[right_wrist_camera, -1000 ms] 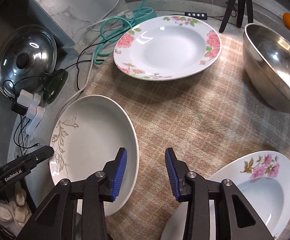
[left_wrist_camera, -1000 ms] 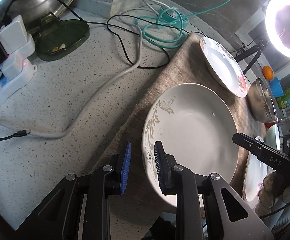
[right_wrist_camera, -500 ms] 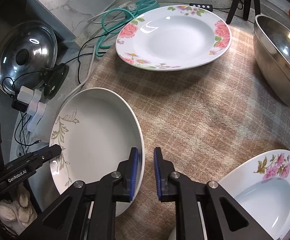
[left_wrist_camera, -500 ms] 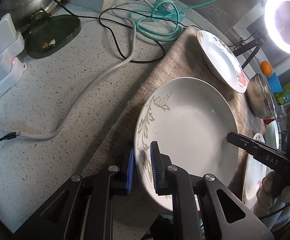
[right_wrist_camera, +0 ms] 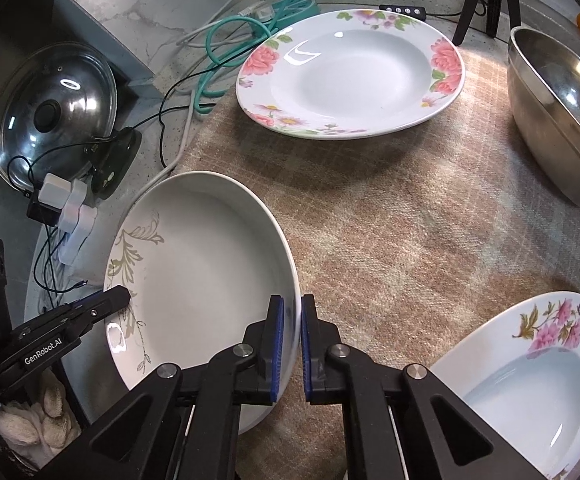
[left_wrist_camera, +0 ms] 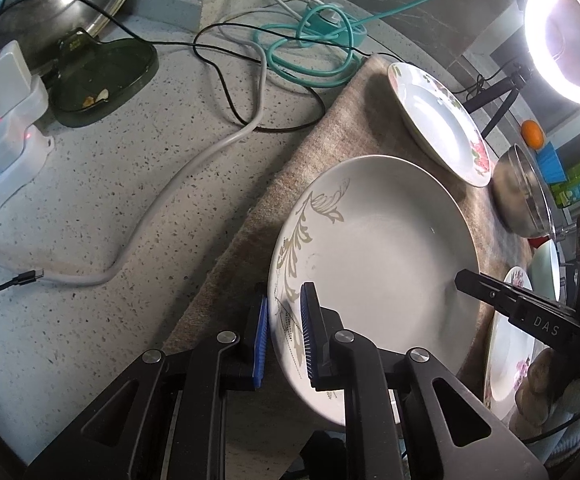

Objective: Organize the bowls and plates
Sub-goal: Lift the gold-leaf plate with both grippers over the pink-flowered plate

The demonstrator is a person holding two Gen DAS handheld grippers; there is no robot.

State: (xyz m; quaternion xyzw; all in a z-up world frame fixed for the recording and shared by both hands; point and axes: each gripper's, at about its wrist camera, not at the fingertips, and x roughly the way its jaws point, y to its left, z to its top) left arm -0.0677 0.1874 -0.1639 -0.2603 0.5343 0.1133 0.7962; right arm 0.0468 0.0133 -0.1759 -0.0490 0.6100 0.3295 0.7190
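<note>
A white plate with a grey leaf pattern (left_wrist_camera: 377,248) (right_wrist_camera: 202,264) sits at the left edge of the plaid cloth (right_wrist_camera: 389,208). My left gripper (left_wrist_camera: 282,336) is shut on its left rim, and my right gripper (right_wrist_camera: 291,342) is shut on its right rim. Both hold the plate, slightly raised and tilted. A floral plate (right_wrist_camera: 349,76) (left_wrist_camera: 437,120) lies at the back of the cloth. A second floral plate (right_wrist_camera: 529,376) lies at the front right. A steel bowl (right_wrist_camera: 557,112) (left_wrist_camera: 521,196) stands at the right.
Left of the cloth are a glass pot lid (right_wrist_camera: 54,108), a dark green dish (left_wrist_camera: 102,76), a white power strip with chargers (left_wrist_camera: 6,136) and loose cables (left_wrist_camera: 313,48). A ring light (left_wrist_camera: 569,32) on a tripod stands behind the plates, with an orange (left_wrist_camera: 533,134) beside it.
Both grippers moved onto the leaf-pattern plate's opposite rims and closed on them. The plate now appears lifted and tilted a little.
</note>
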